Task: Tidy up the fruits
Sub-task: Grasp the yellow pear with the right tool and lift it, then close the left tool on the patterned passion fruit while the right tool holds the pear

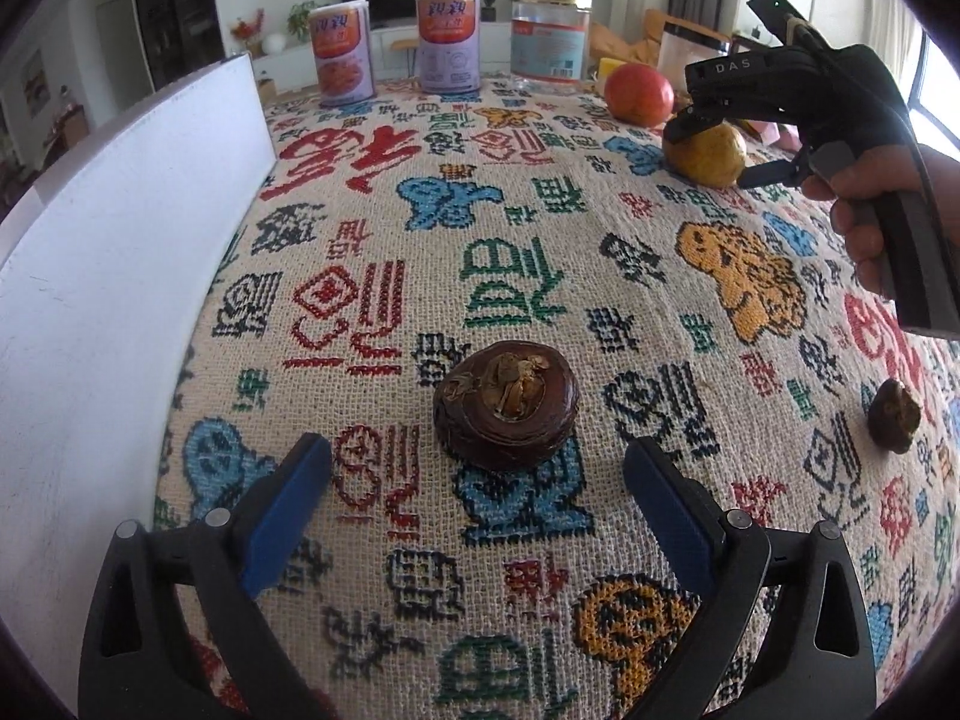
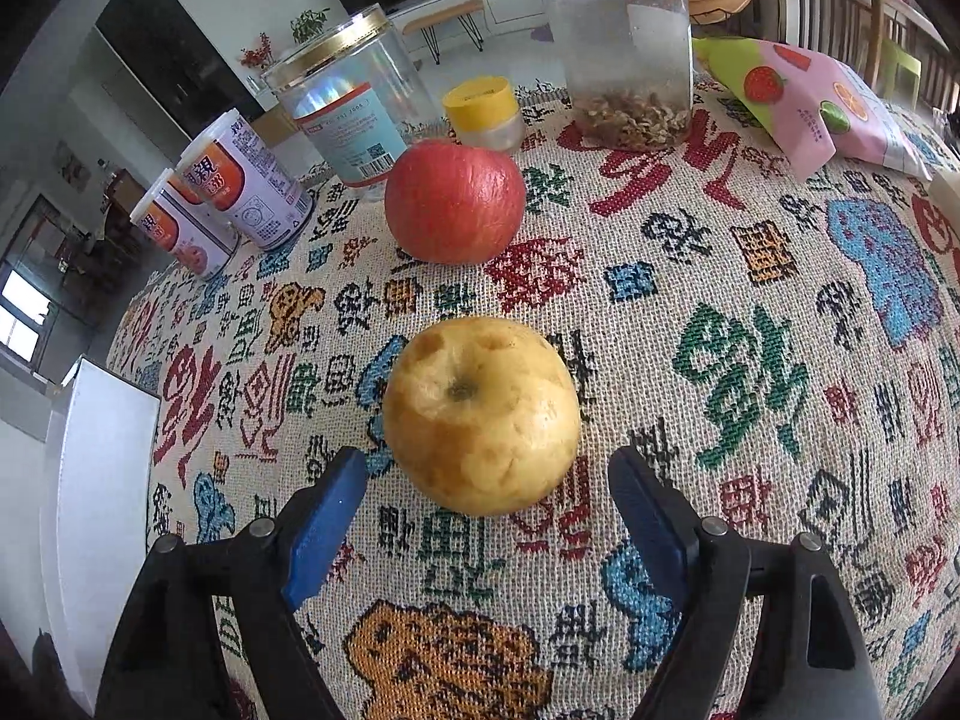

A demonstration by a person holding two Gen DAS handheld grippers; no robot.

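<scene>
A dark brown water chestnut (image 1: 506, 405) lies on the patterned tablecloth just beyond my left gripper (image 1: 477, 468), which is open with one finger either side of it, not touching. A second small brown chestnut (image 1: 894, 423) lies at the right. A yellow apple (image 2: 482, 415) sits just ahead of my open right gripper (image 2: 489, 480). In the left wrist view the right gripper (image 1: 711, 150) straddles that yellow apple (image 1: 708, 153). A red apple (image 2: 455, 201) sits behind it, also in the left wrist view (image 1: 638, 93).
A white board (image 1: 120, 228) stands along the left of the table. Two cans (image 1: 345, 54) (image 1: 449, 39), a clear jar with gold lid (image 1: 549, 36), a square container with nuts (image 2: 624, 54), a yellow-lidded pot (image 2: 485, 114) and a snack bag (image 2: 816, 102) stand at the back.
</scene>
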